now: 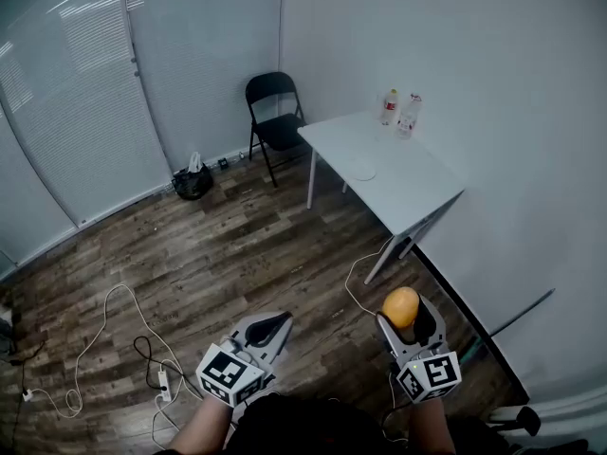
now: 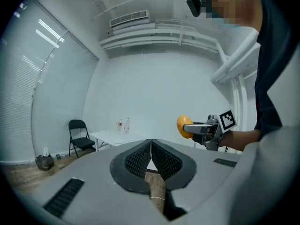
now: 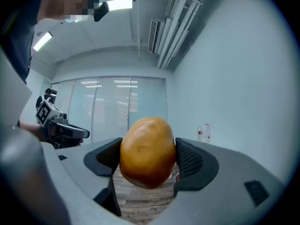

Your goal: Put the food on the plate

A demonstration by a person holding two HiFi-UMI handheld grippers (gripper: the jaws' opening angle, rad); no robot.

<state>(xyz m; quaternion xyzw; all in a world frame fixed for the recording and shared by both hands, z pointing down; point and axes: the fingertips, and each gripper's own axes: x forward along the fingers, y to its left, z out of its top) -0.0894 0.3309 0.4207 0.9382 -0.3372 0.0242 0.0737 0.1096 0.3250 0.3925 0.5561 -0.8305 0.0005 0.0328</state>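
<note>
Head view, from the left: cables (image 1: 104,339) trail over the wooden floor (image 1: 218,254). The left gripper (image 1: 275,322) hangs low above it with its jaws pressed together and nothing between them. The left gripper view confirms that the pads meet, so this gripper takes no part in the carrying. Further back, a black chair (image 1: 273,117) stands just beside the left corner of a white table (image 1: 417,192). On the table lies a pale round plate (image 1: 363,171), bare as far as can be told. Two bottles (image 1: 390,106) stand at the far end, well apart from the plate. At the right, the right gripper (image 1: 404,317) is spread wide around the food (image 1: 400,304), a rounded orange-yellow piece, with its pads pressing on both sides. The right gripper view shows the piece filling the gap, clear of any surface.

The pickup looks done: the food is held in the air over the floor, short of the table and well apart from the plate. What is left, as I judge it, is the whole delivery. The food must be carried across to the table, brought over the plate, lowered until it rests there, and released by opening the jaws. No other food shows in any view, so this one piece may be all the task needs.
</note>
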